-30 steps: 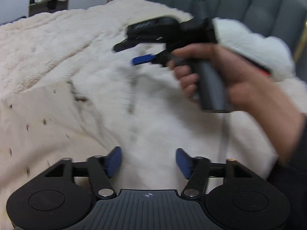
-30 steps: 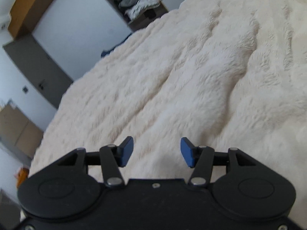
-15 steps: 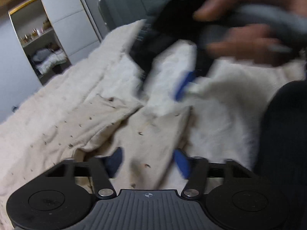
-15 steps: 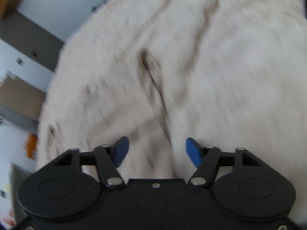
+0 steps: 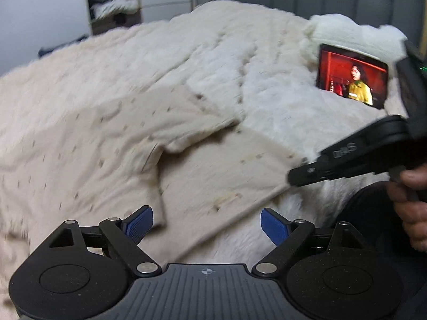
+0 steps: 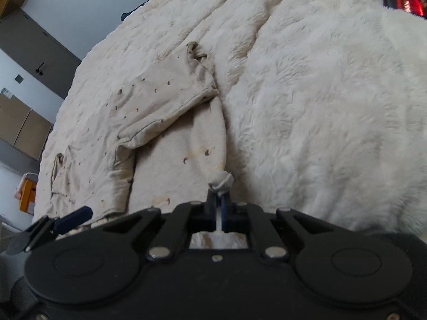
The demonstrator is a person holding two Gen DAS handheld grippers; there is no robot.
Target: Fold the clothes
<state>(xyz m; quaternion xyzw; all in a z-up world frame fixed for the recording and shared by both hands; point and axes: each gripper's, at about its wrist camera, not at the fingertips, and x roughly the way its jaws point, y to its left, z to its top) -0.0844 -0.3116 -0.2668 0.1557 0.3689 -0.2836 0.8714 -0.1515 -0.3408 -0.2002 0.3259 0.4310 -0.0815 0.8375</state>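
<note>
right gripper pinches a corner of a beige garment on a fluffy bed

a beige garment with small dark speckles lies spread and partly folded over itself on a white fluffy blanket. the right gripper is clenched on a bunched corner of the garment at its near edge, cloth poking out between the blue pads. the left gripper is released, its blue fingertips wide apart, hovering just over the garment's near edge. in the left view a hand holds the right gripper's handle at the right side. a tablet showing a red video leans against a white pillow further back on the bed.
</note>
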